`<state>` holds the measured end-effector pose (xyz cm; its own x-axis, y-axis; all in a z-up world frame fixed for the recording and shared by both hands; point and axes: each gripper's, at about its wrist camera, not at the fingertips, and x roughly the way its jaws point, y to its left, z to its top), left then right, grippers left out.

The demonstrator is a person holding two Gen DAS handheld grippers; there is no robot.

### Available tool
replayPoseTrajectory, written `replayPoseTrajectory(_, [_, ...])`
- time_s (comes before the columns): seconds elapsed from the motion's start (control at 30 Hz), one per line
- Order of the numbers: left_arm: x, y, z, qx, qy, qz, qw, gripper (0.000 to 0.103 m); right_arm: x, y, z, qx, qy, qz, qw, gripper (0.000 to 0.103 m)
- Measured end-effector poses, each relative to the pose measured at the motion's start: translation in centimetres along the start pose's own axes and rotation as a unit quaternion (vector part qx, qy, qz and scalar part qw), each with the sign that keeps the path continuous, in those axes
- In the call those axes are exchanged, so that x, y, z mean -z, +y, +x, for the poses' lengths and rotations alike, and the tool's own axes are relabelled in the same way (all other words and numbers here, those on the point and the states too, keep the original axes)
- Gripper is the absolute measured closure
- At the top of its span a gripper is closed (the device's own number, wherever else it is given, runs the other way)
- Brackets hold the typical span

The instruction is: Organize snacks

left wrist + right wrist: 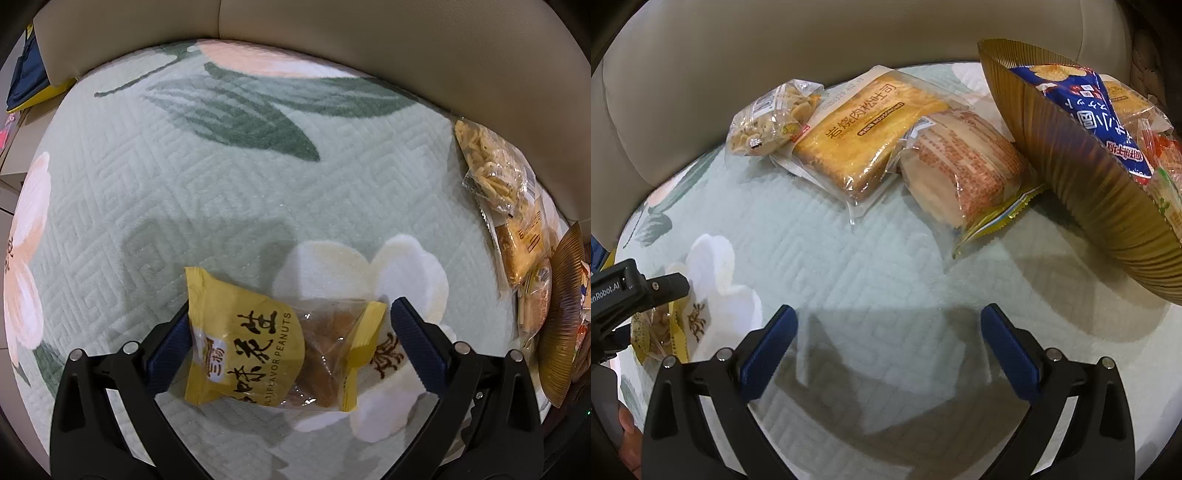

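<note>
Left wrist view: the left gripper [288, 343] has its jaws wide on either side of one yellow peanut packet [258, 347], which lies on the green quilted cover [184, 184]; contact cannot be told. At far right lie three more snack packs [495, 173] beside a gold ribbed bowl [561, 325].

Right wrist view: the right gripper [888, 350] hovers with jaws wide and empty. Far beyond lie one noodle bag [768, 122], one toast pack [864, 136] and one cake pack [964, 162], touching in a row. At right, the tilted bowl [1071, 155] holds one blue chip bag [1082, 107] and other packets.
</note>
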<state>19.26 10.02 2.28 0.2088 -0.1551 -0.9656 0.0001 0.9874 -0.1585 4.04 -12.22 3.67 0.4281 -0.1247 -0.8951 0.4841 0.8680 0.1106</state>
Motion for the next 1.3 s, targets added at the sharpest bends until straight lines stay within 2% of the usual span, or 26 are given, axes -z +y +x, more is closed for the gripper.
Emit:
replayPoseTrajectory(0.3, [0.0,0.1,-0.1,0.005,-0.004,0.003,1.0000,0.004,0.3,1.4,0.2,0.005,0.001,-0.008,1.000,0.005])
replayPoseTrajectory(0.43, [-0.3,1.2,-1.0,0.031,-0.022,-0.022,0.9990,0.021,-0.7,1.5,0.7,0.001,0.023,-0.017,1.000,0.005])
replayPoseTrajectory(0.57, [-0.4,1.7,-1.5,0.045,-0.038,-0.032,0.9977,0.027,-3.0,1.0,0.9,-0.020,0.064,0.003,0.998,0.005])
replayPoseTrajectory(0.6, [-0.3,1.5,-1.7,0.043,-0.042,-0.027,0.9978,0.032,-3.3,0.9,0.8,-0.028,0.064,0.012,0.998,0.005])
replayPoseTrajectory(0.7, [-0.5,1.0,-2.4,0.045,-0.054,-0.012,0.9974,0.032,-4.3,-1.0,0.2,-0.057,0.039,0.084,0.994,0.005])
replayPoseTrajectory(0.77, [-0.5,0.7,-2.7,0.050,-0.060,-0.006,0.9969,0.032,-4.9,-1.8,0.2,-0.069,0.030,0.109,0.991,0.005])
replayPoseTrajectory(0.9, [-0.4,-0.2,-3.1,0.045,-0.070,0.017,0.9964,0.033,-6.1,-3.0,0.5,-0.080,-0.001,0.132,0.988,0.005])
replayPoseTrajectory(1.0, [-0.1,-1.4,-3.6,0.043,-0.080,0.044,0.9950,0.033,-6.6,-3.8,1.8,-0.097,0.003,0.149,0.984,0.005])
replayPoseTrajectory(1.13, [0.5,-2.3,-3.9,0.032,-0.087,0.075,0.9929,0.032,-7.7,-4.0,2.6,-0.095,-0.018,0.166,0.981,0.005])
replayPoseTrajectory(1.3, [0.3,-2.1,-3.1,0.024,-0.081,0.072,0.9939,0.032,-8.0,-3.4,2.9,-0.087,-0.021,0.160,0.983,0.005])
